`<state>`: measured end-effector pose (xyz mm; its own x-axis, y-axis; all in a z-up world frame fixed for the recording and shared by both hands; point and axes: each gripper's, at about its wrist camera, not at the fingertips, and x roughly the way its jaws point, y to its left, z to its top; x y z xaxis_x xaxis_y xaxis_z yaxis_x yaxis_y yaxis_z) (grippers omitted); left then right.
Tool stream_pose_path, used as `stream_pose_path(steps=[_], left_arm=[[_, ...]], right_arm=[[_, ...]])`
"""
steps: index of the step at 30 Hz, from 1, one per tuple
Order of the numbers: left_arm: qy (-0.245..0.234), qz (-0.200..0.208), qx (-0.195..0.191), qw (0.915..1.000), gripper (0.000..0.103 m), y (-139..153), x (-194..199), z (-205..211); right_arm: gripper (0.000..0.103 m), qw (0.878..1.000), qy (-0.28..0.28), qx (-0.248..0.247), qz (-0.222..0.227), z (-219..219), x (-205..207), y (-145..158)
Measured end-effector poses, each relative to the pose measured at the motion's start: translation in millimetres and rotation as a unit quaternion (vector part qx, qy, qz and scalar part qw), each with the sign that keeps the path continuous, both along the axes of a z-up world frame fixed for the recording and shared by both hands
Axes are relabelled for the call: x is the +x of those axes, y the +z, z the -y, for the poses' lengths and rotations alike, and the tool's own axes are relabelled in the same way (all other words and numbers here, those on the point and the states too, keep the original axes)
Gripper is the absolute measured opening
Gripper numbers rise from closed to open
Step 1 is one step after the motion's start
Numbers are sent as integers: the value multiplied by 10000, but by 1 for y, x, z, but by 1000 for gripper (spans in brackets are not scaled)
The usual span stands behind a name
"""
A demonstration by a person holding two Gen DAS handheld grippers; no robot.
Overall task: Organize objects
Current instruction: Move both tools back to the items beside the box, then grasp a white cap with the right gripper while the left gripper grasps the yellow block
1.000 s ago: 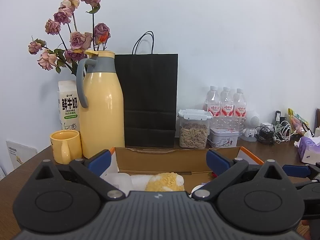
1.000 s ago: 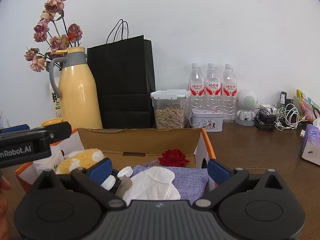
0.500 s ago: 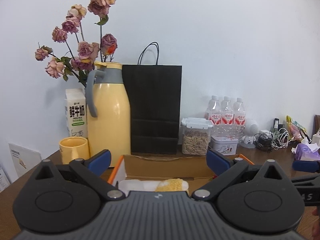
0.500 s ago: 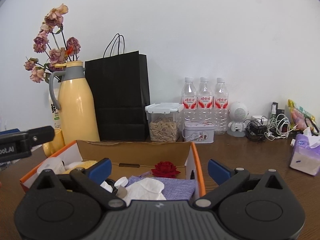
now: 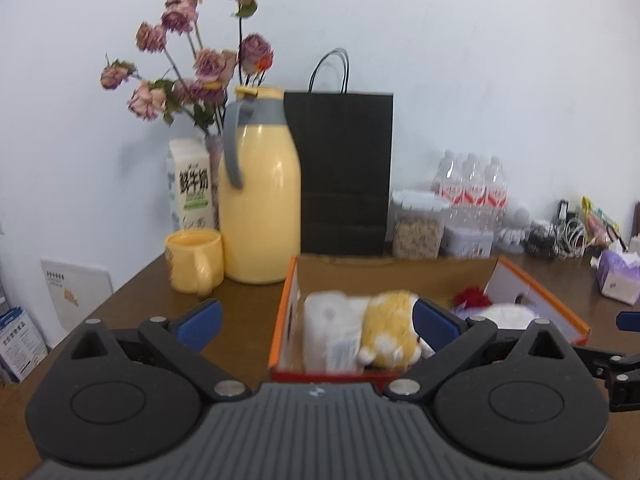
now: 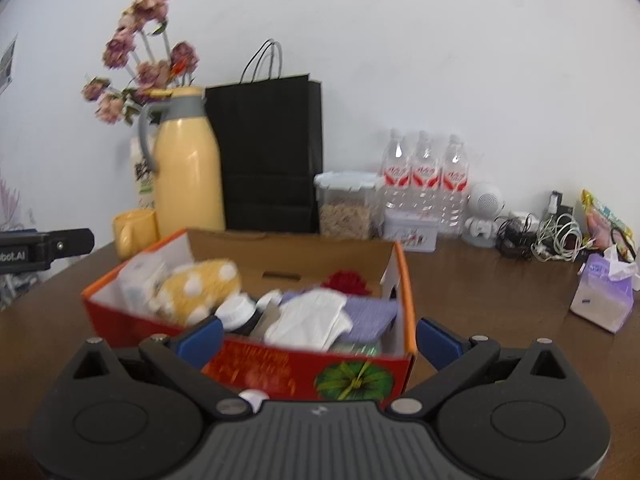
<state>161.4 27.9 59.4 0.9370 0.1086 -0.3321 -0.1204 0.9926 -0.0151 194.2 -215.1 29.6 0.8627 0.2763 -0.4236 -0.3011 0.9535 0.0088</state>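
Left gripper (image 5: 316, 320) is hovering with jaws wide apart, nothing between them. Right gripper (image 6: 318, 334) is doing the same: jaws spread, holding nothing. Both views are slightly blurred.

Just beyond both grippers, the orange-edged cardboard box (image 6: 404, 280) is sitting open on the brown worktop (image 6: 500, 280). Its red printed front wall is facing the right wrist camera. Inside, at the box's left end, a white wrapped pack (image 5: 326, 322) is lying against a yellow plush toy (image 5: 394, 322). Toward the right end, a white cloth (image 6: 312, 318) is resting on a purple fabric piece (image 6: 370, 314); a white-capped dark bottle (image 6: 236, 312) is sitting between plush and cloth. A red flower (image 6: 346, 282) is lying near the back wall.

The left gripper's black body is showing at the left edge of the right wrist view, clear of the box.

Behind the box: yellow mug (image 5: 194, 260), yellow thermos jug (image 5: 260, 204) with grey handle, milk carton (image 5: 190, 186), dried roses (image 5: 200, 64), black paper bag (image 5: 344, 172), clear cereal container (image 6: 346, 210), small tin (image 6: 412, 230), three water bottles (image 6: 424, 172), white speaker figure (image 6: 484, 216), tangle of cables (image 6: 548, 236). A tissue pack (image 6: 604, 294) is lying on the worktop well to the right of the box.
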Motion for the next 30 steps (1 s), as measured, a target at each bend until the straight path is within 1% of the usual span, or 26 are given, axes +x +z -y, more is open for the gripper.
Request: stream_pose_path(steps=[8,14,15,17,19,20,22,23,24,25,26,29,30], left_arm=[[-21,-615,5,9981,103,-26,-17,-13],[35,-960,-40,9954,103,-42,-21,-20],[62,-999,-56,9950,103,-44,-21,-22],[118,-1058,-96,9943,103,-47,-22,-27],[170,-1085,-143,9938,103,-48,-24,-32],[194,-1090,-158,9937,103,-48,-24,-33],[235,-1093,-187,9936,103,-49,-26,-37],[250,-1098,-194,9935,103,-49,-26,-38],[265,-1104,-197,9933,103,-49,-27,-40],[278,-1108,-196,9933,103,-49,-28,-42],[290,-1112,-199,9932,103,-49,-28,-43],[323,-1163,-209,9925,103,-51,-27,-48],[326,-1185,-211,9922,103,-52,-27,-49]], right_arm=[[103,9987,249,-170,-415,-7,-18,-19],[103,9969,355,-203,-665,-14,-10,-28],[101,9965,373,-216,-715,-17,-7,-29],[96,9952,396,-237,-863,-22,2,-32],[86,9934,458,-214,-1028,-27,13,-35],[84,9923,475,-210,-1121,-30,19,-37],[74,9907,473,-208,-1263,-36,29,-39],[72,9897,460,-241,-1333,-40,34,-41],[67,9886,421,-278,-1415,-44,39,-44],[57,9877,387,-294,-1483,-47,44,-47],[54,9869,388,-265,-1545,-49,47,-49],[37,9853,369,-255,-1650,-54,52,-54],[28,9849,390,-264,-1665,-55,52,-55]])
